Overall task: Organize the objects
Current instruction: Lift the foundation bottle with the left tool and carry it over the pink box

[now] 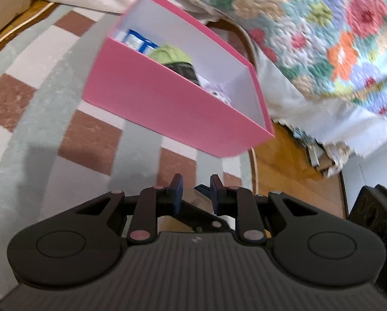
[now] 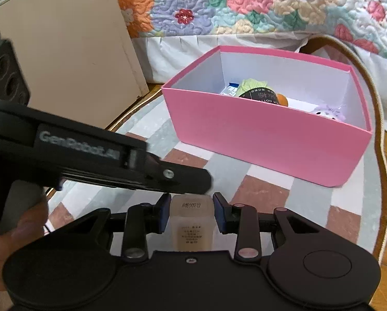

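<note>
The right tool (image 2: 191, 211) is clamped on a small translucent bottle (image 2: 191, 223) with printed text, held above the checked rug (image 2: 266, 189). The left tool (image 1: 195, 190) has its fingers drawn together, and whether anything sits between them cannot be told. Farther off, by the quilted bed (image 2: 245, 5), the pink box (image 2: 258, 134) already holds a green yarn ball (image 2: 253, 86), a blue-and-white packet (image 2: 229, 88), something orange and a lilac plush toy (image 2: 328, 111). By this reading the sorting is well along; the bottle is not yet in the box.
</note>
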### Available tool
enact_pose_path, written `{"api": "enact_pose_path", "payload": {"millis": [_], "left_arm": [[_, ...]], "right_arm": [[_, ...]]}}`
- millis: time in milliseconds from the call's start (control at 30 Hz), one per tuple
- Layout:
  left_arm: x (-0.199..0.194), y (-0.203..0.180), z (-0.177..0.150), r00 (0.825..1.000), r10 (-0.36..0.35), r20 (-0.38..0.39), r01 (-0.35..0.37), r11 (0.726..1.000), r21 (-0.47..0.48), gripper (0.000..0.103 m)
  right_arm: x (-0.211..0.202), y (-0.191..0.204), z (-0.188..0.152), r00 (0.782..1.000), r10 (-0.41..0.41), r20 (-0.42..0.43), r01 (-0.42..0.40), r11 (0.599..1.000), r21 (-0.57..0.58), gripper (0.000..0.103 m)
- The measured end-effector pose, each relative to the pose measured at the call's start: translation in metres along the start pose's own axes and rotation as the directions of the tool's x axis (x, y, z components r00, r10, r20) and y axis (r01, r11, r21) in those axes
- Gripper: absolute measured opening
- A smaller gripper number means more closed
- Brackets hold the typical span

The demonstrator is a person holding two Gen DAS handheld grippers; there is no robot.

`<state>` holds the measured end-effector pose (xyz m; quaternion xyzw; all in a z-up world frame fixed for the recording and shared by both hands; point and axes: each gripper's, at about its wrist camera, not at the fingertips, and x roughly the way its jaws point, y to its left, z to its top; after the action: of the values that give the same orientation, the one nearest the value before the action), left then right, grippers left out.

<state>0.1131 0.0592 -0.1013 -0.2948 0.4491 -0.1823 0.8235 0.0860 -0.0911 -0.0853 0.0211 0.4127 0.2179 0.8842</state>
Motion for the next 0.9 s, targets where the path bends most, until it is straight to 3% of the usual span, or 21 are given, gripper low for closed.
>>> {"api": "enact_pose_path", "payload": {"millis": [200, 433, 500, 633, 733, 900], "left_arm": [[0.014, 0.030, 0.011, 1.000, 0.008, -0.023, -0.011, 0.994, -0.113, 0.021], [0.034, 0.046, 0.008, 0.993, 0.088, -0.081, -0.096, 0.990, -0.104, 0.024], [0.036, 0.047, 0.005, 0.991, 0.080, -0.103, -0.092, 0.990, -0.110, 0.025], [0.040, 0.041, -0.002, 0.986, 0.089, -0.138, -0.103, 0.990, -0.093, 0.027], [0.045, 0.038, -0.010, 0.979, 0.105, -0.172, -0.120, 0.989, -0.083, 0.029], [0.050, 0.032, -0.023, 0.974, 0.102, -0.204, -0.122, 0.989, -0.085, 0.041]], "right_arm": [[0.042, -0.023, 0.013, 0.996, 0.042, -0.073, -0.038, 0.998, 0.051, 0.040], [0.086, -0.027, 0.003, 0.983, 0.055, -0.174, -0.045, 0.997, 0.060, 0.044], [0.085, -0.028, -0.002, 0.983, 0.060, -0.172, -0.046, 0.995, 0.086, 0.048], [0.073, -0.021, -0.016, 0.983, 0.047, -0.176, -0.038, 0.998, 0.052, 0.067], [0.063, -0.016, -0.031, 0.982, 0.025, -0.185, -0.026, 1.000, 0.001, 0.067], [0.054, -0.004, -0.049, 0.987, -0.033, -0.158, 0.019, 0.996, -0.084, 0.067]]}}
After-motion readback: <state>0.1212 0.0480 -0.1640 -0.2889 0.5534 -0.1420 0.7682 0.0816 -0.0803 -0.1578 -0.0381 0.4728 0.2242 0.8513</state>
